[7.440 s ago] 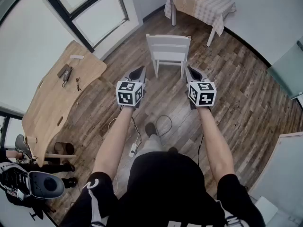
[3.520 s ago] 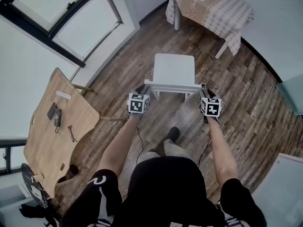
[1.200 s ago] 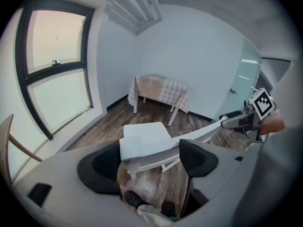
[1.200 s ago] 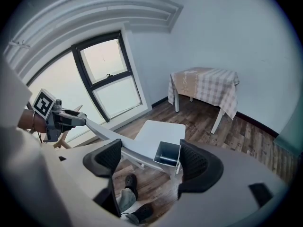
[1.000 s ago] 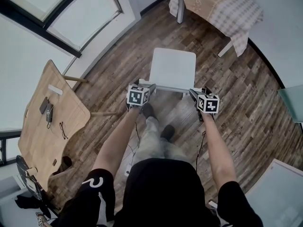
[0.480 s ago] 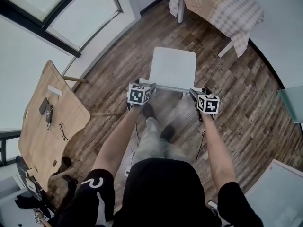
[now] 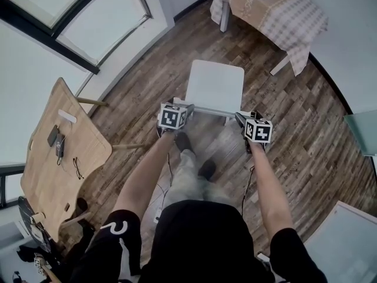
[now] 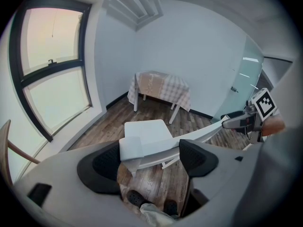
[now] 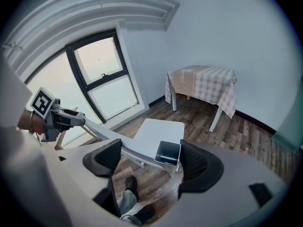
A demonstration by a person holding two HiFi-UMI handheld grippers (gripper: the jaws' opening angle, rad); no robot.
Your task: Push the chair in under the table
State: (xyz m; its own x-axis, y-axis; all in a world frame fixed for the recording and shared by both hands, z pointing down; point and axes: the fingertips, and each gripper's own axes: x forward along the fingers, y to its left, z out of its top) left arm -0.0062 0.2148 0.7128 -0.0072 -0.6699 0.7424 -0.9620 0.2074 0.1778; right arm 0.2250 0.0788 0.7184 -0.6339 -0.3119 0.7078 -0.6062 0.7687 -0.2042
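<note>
Pushing begins: my left gripper (image 8: 151, 159) and right gripper (image 9: 151, 161) have come onto the white wooden chair (image 7: 215, 86) backrest, jaws spread astride it. Chair mid-frame, checked-cloth table (image 7: 271, 7) upper right, still well apart.

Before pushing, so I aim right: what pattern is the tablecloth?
Beige-and-white check; the tablecloth shows best in the right gripper view.

No legible text, number, brand or sign appears in any view. In the head view, centre of the frame, a coded square marker (image 7: 171, 118) stands on the left gripper (image 7: 178, 104) and another on the right gripper (image 7: 247, 116); these are black-and-white patterns, not characters. At lower left, a white curved mark (image 7: 116, 227) on the black sleeve (image 7: 106, 252) cannot be read as a letter or digit.
</note>
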